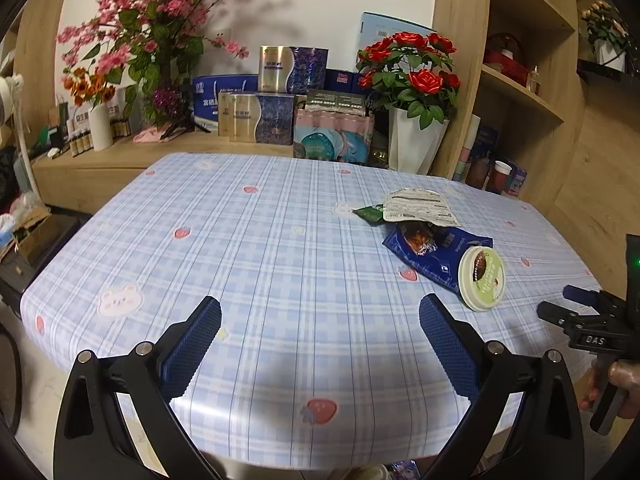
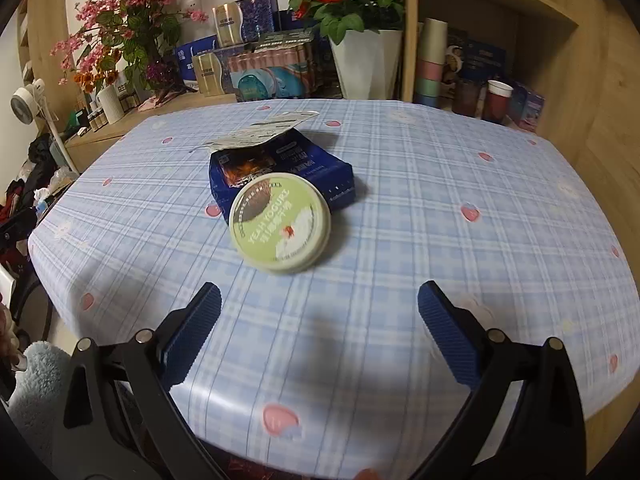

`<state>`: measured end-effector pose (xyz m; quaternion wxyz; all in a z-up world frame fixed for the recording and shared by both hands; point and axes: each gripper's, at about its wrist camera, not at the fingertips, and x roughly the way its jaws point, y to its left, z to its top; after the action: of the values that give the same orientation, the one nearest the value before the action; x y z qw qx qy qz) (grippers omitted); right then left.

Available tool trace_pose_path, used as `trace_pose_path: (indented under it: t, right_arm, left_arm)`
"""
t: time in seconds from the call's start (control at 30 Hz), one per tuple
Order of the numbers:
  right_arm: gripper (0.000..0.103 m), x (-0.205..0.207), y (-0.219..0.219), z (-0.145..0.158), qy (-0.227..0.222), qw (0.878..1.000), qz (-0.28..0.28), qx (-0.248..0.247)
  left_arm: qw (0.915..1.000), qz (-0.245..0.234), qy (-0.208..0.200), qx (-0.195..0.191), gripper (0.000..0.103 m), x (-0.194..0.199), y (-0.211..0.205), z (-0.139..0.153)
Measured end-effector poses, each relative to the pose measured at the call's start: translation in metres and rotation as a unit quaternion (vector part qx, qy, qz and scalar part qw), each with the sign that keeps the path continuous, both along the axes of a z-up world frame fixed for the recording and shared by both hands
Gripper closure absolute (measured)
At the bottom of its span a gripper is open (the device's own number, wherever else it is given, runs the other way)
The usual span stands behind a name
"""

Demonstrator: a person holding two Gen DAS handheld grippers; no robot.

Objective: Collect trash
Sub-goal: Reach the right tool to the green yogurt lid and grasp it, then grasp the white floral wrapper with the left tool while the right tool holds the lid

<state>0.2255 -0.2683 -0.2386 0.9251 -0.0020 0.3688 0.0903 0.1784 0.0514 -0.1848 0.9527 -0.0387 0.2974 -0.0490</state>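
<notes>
Tongs (image 2: 319,306) gape before yogurt lid (image 2: 280,223) on blue wrapper (image 2: 316,176).

My tools (image 2: 319,307) carry dark blue ribbed pads (image 2: 192,336). The tabletop (image 1: 280,264) is pale blue plaid with pink strawberries; the lid (image 2: 280,227) is light green; the wrapper (image 2: 320,178) is navy.

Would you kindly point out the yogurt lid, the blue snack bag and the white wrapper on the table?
yogurt lid (image 2: 281,227): right wrist view, middle of its green printed face.
blue snack bag (image 2: 320,174): right wrist view, bare blue panel behind the lid.
white wrapper (image 1: 418,210): left wrist view, centre of its printed side.
</notes>
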Motion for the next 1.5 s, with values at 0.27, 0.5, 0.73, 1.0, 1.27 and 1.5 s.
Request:
trace_pose_path:
  t: [0.27,0.5,0.73,1.0,1.27,1.5]
  right_arm:
    - [0.006,0.046,0.032,-0.014,0.011,0.999,0.038,-0.031]
    - [0.006,0.082,0.044,-0.034,0.048,0.998,0.037,-0.028]
    - [0.017,0.085,0.039,-0.034,0.056,0.997,0.050,0.003]
    - [0.018,0.068,0.011,-0.014,0.030,0.998,0.036,0.034]
    - [0.018,0.058,-0.038,-0.007,0.028,0.997,-0.009,0.076]
    - [0.018,0.050,-0.067,-0.006,0.026,0.995,-0.031,0.090]
  left_arm:
    - [0.9999,-0.004,0.014,-0.002,0.006,0.023,-0.009,-0.012]
    - [0.9996,-0.016,0.024,0.003,0.006,0.038,-0.018,-0.020]
    - [0.9978,-0.048,0.021,0.040,0.006,0.056,-0.042,-0.022]
    - [0.9878,-0.112,0.000,0.108,0.006,0.093,-0.096,-0.023]
    - [0.9541,-0.197,-0.032,0.224,0.006,0.147,-0.163,-0.044]
    - [0.9357,-0.202,-0.028,0.288,0.009,0.189,-0.189,-0.058]
